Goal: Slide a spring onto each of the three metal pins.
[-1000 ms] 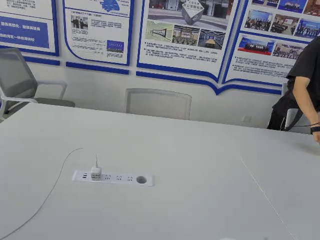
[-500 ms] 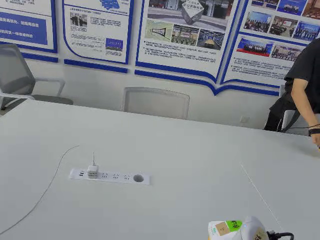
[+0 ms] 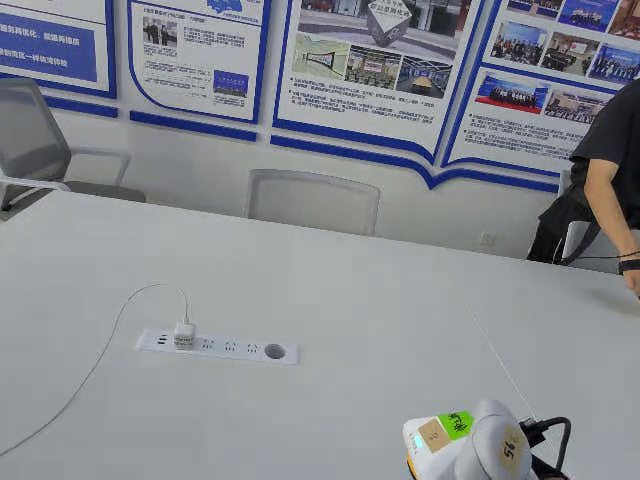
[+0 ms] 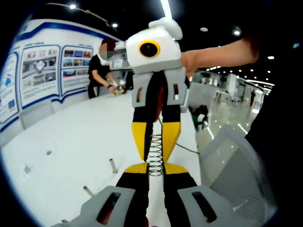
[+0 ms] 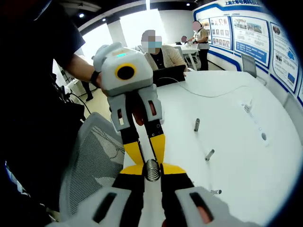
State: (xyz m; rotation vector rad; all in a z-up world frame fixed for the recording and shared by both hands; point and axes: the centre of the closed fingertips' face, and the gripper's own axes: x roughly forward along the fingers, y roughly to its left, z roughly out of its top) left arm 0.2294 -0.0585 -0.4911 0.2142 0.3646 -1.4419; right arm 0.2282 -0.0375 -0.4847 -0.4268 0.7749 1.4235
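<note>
Spring [image 4: 155,153] is held in the air between the two grippers, above the near edge of the table [image 3: 350,300] and not yet on any pin. In the left gripper view, the left gripper [image 4: 155,169] has its jaws pressed together on the near end of the coil. The right gripper [image 4: 155,158], facing it, pinches the same coil from the far end, so the spring runs lengthwise between them.

The three pins [image 5: 209,155] stand in a row on the table, off to one side of the grippers and apart from them. As far as these small shapes show, they look bare.

A second ago the head view showed no gripper at all. Now the white top of a gripper [image 3: 470,450] has risen into its bottom edge, near the right corner; which side it belongs to cannot be told there. The whole head view has also shifted a little, so the power strip [image 3: 217,347] only appears to have moved.

My reading is that the pair has been lifted to settle the grip on the spring, a handover or a straightening. Threading has not begun, and all three pins still need a spring. The next move calls for one gripper to let go and the other to bring the coil's open end down over a pin.
</note>
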